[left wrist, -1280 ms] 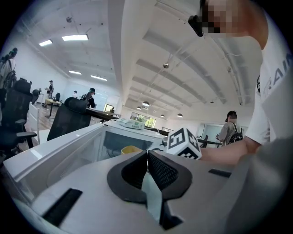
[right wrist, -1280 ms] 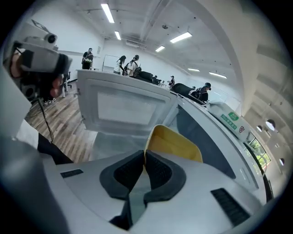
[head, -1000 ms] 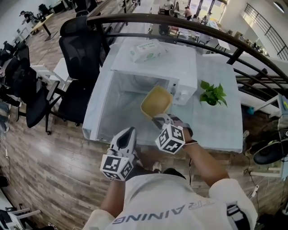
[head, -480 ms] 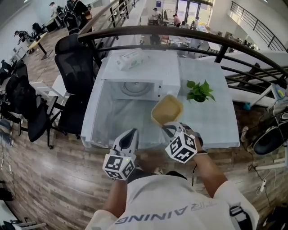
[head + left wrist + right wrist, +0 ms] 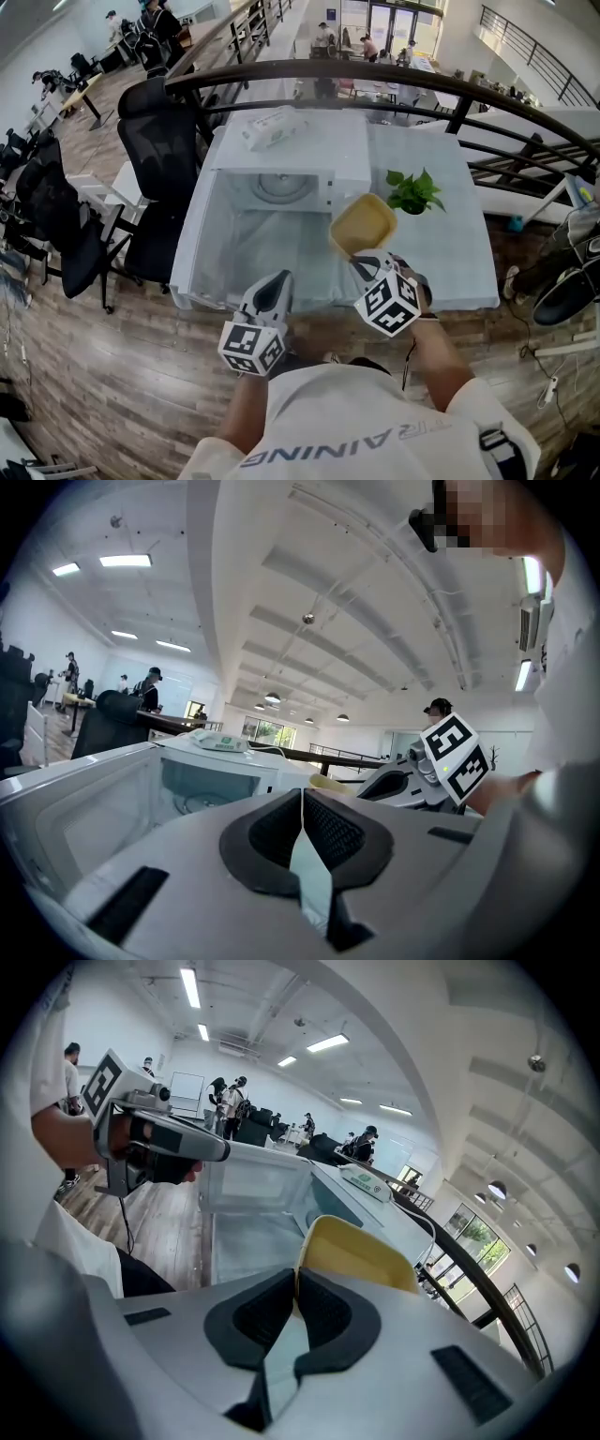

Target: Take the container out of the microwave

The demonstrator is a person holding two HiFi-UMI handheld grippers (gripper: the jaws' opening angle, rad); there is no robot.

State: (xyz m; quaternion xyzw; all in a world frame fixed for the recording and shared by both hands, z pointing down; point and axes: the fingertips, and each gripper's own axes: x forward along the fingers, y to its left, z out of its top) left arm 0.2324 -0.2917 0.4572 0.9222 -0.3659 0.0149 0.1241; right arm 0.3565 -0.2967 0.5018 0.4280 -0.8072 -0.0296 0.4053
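The yellow container hangs in the air over the white table, to the right of the open microwave. My right gripper is shut on the container's near rim; in the right gripper view the yellow container rises just beyond the closed jaws. My left gripper sits low at the table's near edge, shut with nothing in it. In the left gripper view the microwave cavity shows its glass turntable, and the right gripper appears at the right.
A potted green plant stands on the table just right of the container. A wipes pack lies on top of the microwave. The microwave door hangs open at the left. Black office chairs stand left of the table; a dark railing curves behind.
The container has moved out of the microwave's front and to the right, toward the plant, carried by my right gripper. The left gripper has stayed about where it was.
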